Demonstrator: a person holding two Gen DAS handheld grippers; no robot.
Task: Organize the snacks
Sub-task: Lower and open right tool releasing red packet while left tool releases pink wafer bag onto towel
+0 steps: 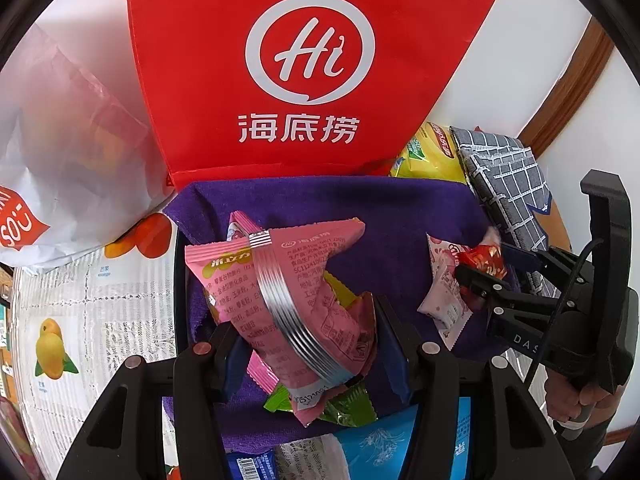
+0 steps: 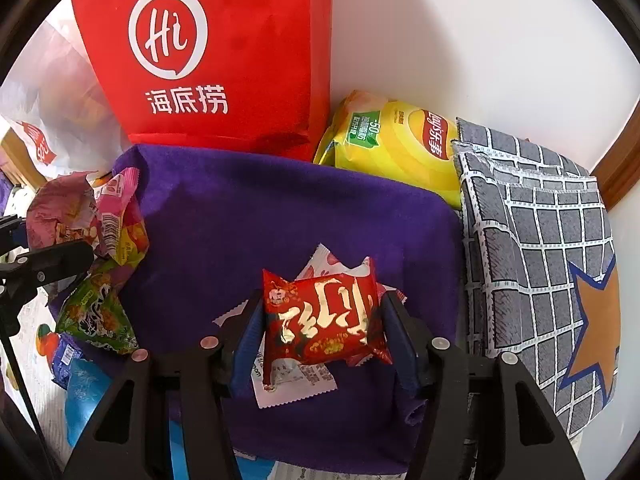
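Observation:
My left gripper (image 1: 304, 340) is shut on a pink snack packet (image 1: 288, 292) and holds it above a purple cloth (image 1: 400, 216); a green packet (image 1: 344, 404) lies under it. My right gripper (image 2: 322, 320) is shut on a small red snack packet (image 2: 324, 320) over the purple cloth (image 2: 280, 208), with a white-pink packet (image 2: 296, 384) just beneath. In the left wrist view the right gripper (image 1: 476, 276) holds the red packet (image 1: 484, 260) beside the white-pink packet (image 1: 444, 300). In the right wrist view the pink packet (image 2: 112, 216) and a green packet (image 2: 96, 312) sit at the left.
A red bag (image 1: 304, 68) stands behind the cloth. A yellow chips bag (image 2: 400, 152) and a grey checked cloth (image 2: 540, 256) lie at the right. A white plastic bag (image 1: 60, 140) is at the left. Blue packets (image 1: 380, 444) lie in front on a fruit-print tablecloth (image 1: 80, 320).

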